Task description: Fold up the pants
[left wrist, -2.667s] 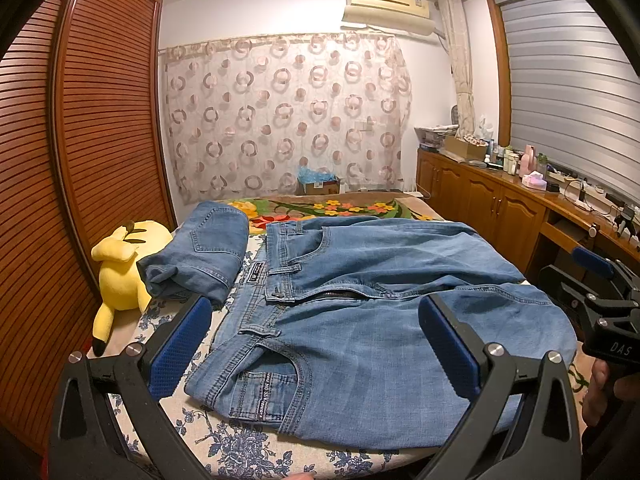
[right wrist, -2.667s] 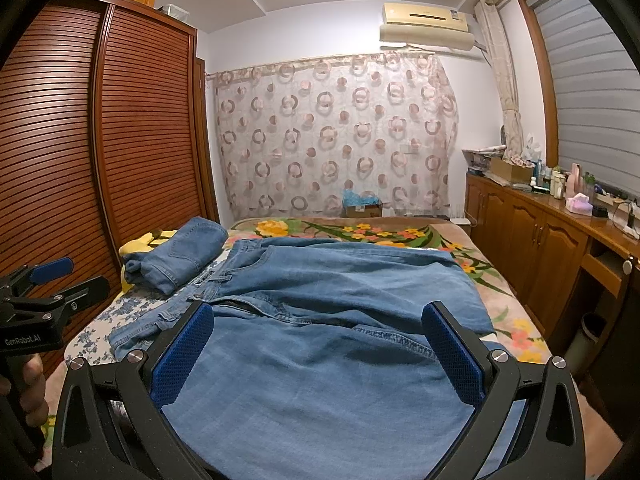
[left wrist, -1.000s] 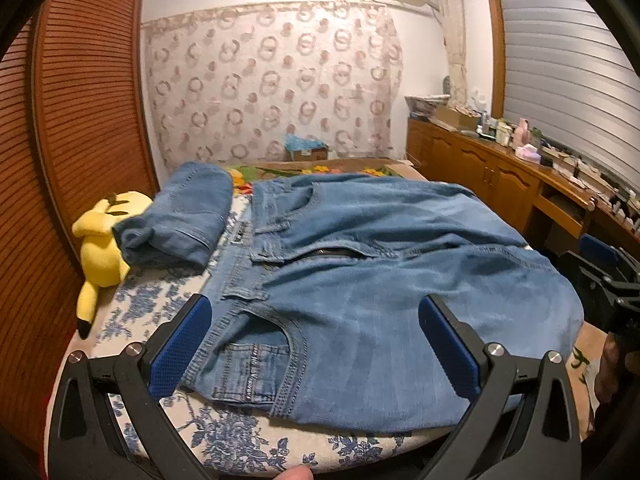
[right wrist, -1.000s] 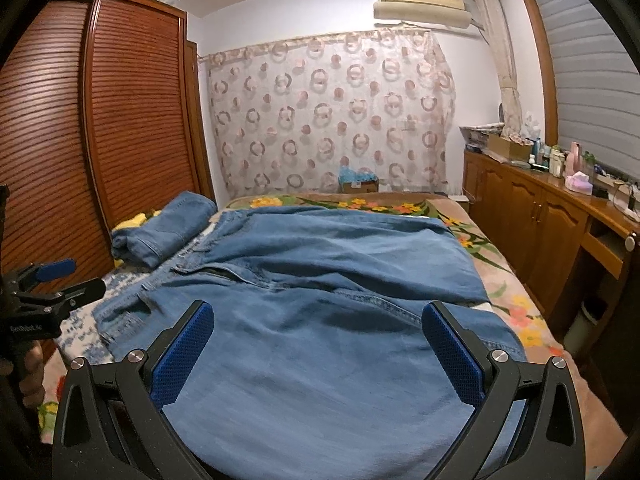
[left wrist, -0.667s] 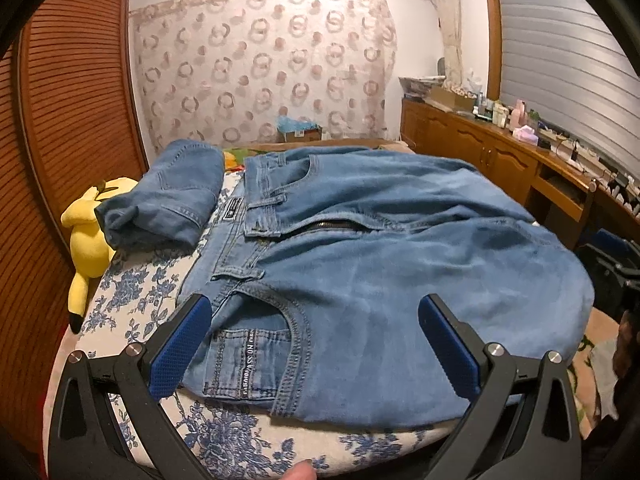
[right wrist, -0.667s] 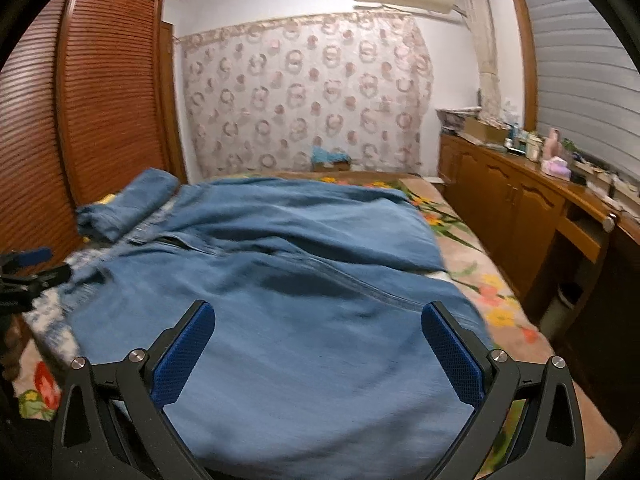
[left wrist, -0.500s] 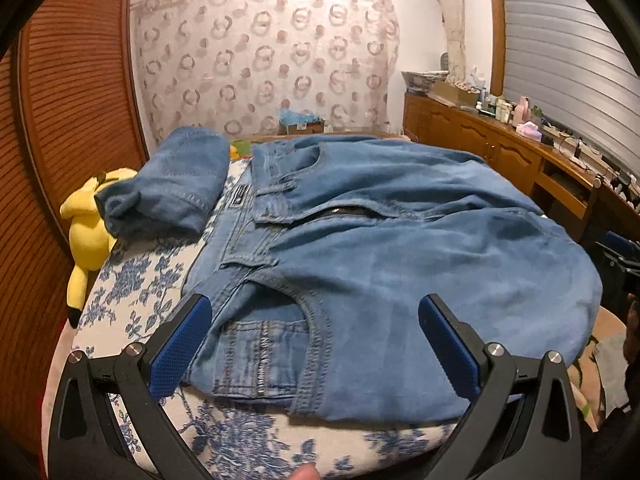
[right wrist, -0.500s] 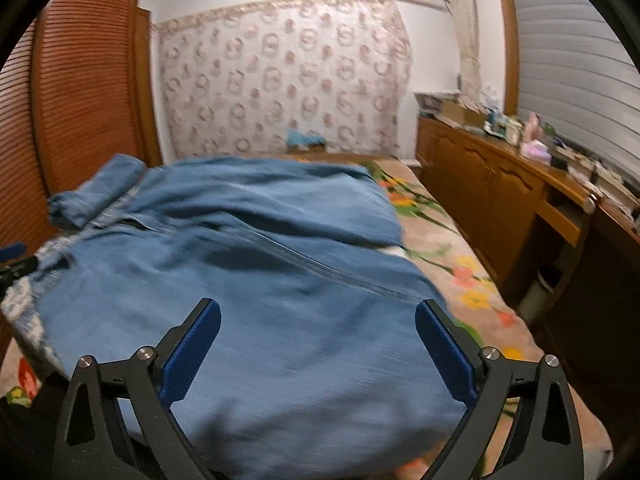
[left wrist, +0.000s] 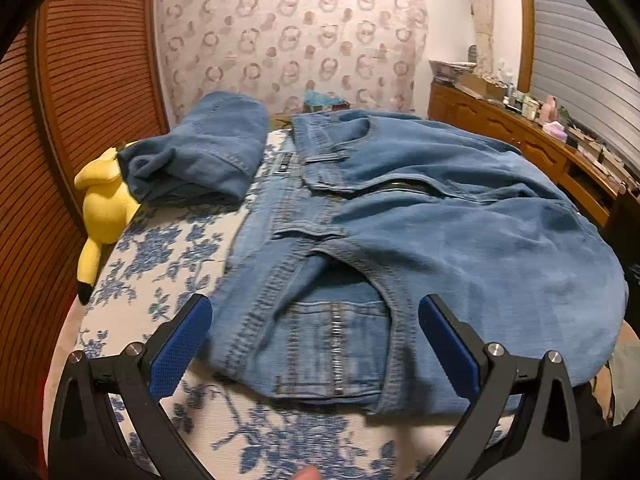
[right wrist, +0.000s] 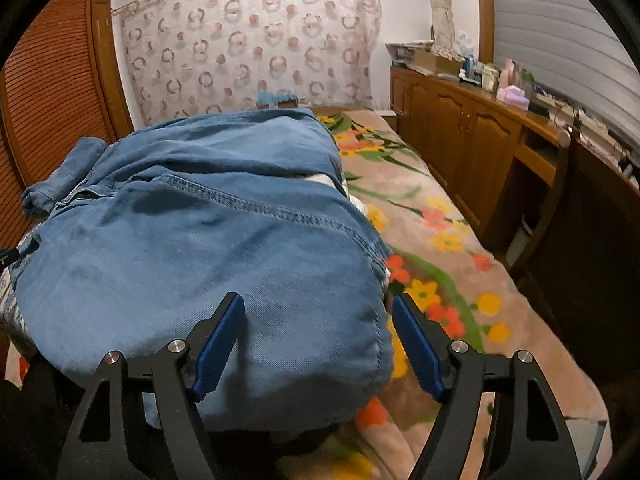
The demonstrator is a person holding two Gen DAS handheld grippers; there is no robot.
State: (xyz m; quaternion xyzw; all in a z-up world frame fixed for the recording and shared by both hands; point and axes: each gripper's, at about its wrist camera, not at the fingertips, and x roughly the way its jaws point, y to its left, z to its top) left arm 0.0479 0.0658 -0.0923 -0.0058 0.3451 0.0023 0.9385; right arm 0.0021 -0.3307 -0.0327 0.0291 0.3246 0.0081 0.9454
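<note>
Blue denim pants (left wrist: 420, 216) lie spread flat across the bed, waistband to the left, a pocket corner nearest me. My left gripper (left wrist: 316, 344) is open and empty, just in front of the waistband corner, low over the sheet. In the right wrist view the pants (right wrist: 208, 240) show their right-hand folded edge. My right gripper (right wrist: 318, 344) is open, jaws partly narrowed, with the pants' near right corner between the blue pads (right wrist: 218, 344); I cannot tell whether they touch the cloth.
A second pair of jeans (left wrist: 200, 152), folded, lies at the bed's back left beside a yellow plush toy (left wrist: 104, 208). Blue-flowered sheet (left wrist: 160, 256) on the left, flowered blanket (right wrist: 432, 240) on the right. A wooden cabinet (right wrist: 472, 136) runs along the right wall.
Both grippers moved forward and down toward the pants' near edge. The right one swung to the right corner and its jaws narrowed. The left one came close to the waistband corner.
</note>
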